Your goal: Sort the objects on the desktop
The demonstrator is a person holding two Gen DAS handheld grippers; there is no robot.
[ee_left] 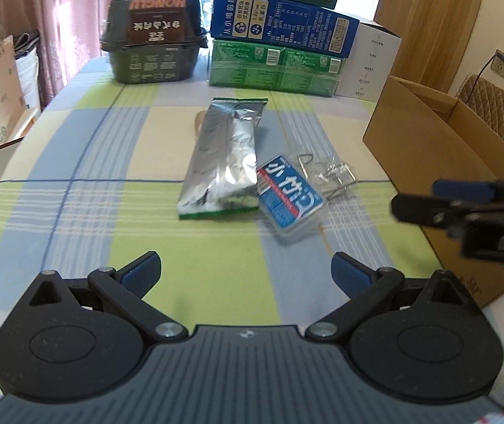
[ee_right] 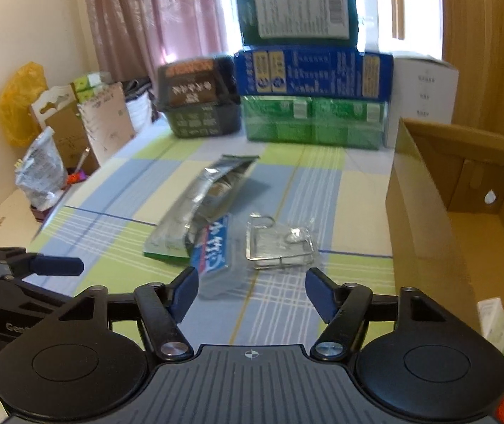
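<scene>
Your counter [ee_left: 86, 176] spreads out ahead of both tools under a checked cloth of blue, green and pale yellow. To the right of your right tool [ee_right: 252, 291] stands the big open cardboard box [ee_right: 425, 190], its near wall rising just beside the tool's right finger, with a few small packets showing low inside it. Far ahead, at the back of the counter, you have a stack of cartons [ee_left: 276, 42]: green at the bottom, blue over it, dark green on top, and a white box [ee_left: 372, 60] beside them. Left of that stack sits a dark lidded tub [ee_left: 153, 39].

Straight ahead of your left tool [ee_left: 246, 274] lies the long silver pouch [ee_left: 223, 157], flat on the cloth, running away from you. Its near right corner touches the small blue-and-white plastic case [ee_left: 289, 199], which lies just ahead and right of the left tool. In the right wrist view that case sits right in front of the right tool's left finger, whether touching I cannot tell. Beyond the right tool's open gap lies a clear packet of metal wire clips [ee_right: 280, 243], just beside the case.

Both of your tools are spread apart and carrying nothing, each hanging over bare cloth, the left one wider.
</scene>
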